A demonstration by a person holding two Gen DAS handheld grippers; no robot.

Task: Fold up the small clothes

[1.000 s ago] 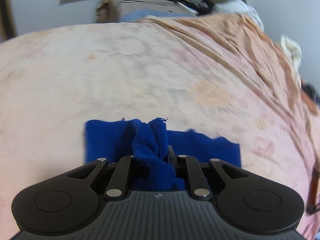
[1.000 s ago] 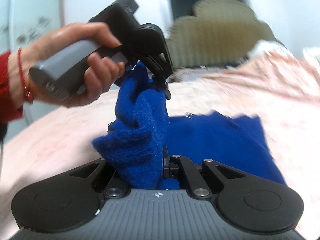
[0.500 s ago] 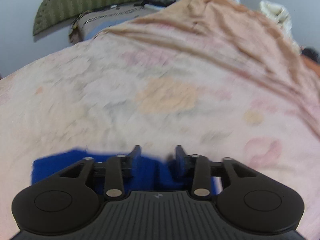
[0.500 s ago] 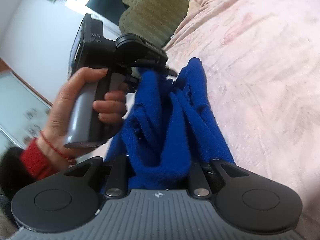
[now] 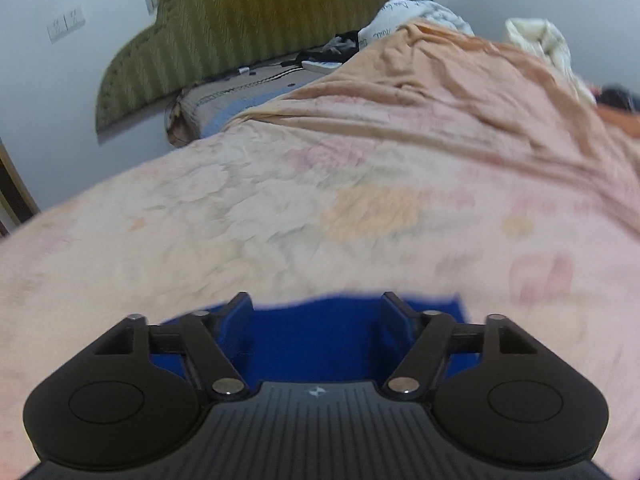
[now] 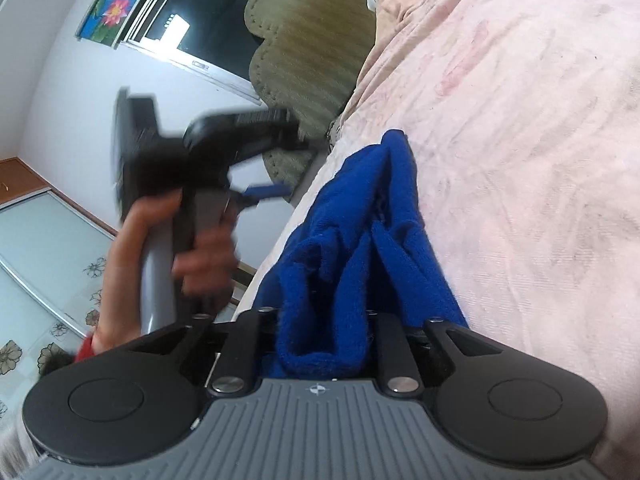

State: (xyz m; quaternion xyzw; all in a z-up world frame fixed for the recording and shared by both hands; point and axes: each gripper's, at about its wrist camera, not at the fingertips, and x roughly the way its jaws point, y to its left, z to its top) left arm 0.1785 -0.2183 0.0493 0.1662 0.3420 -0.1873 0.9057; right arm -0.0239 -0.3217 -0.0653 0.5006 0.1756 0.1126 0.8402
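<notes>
— Two hand-held grippers: left [image 5: 316,312] released over the cloth [image 5: 320,340] on the bed [image 5: 280,208]; right [image 6: 324,320] clenched on a bunched fold.
— Risk?
— One-sided hold; the fold could sag crooked or slip out.

Left wrist view looks low along the bed [image 5: 320,208] toward the headboard [image 5: 248,28]; right wrist view, tilted, shares both, close up.

Looking like a home bedroom: pink floral bedspread [image 5: 280,200] covering a wide bed, olive padded headboard [image 5: 248,28] standing against a white wall, rumpled bedding [image 5: 540,40] lying nearby, window [image 6: 208,20] and lotus picture [image 6: 116,4] showing beyond.
</notes>
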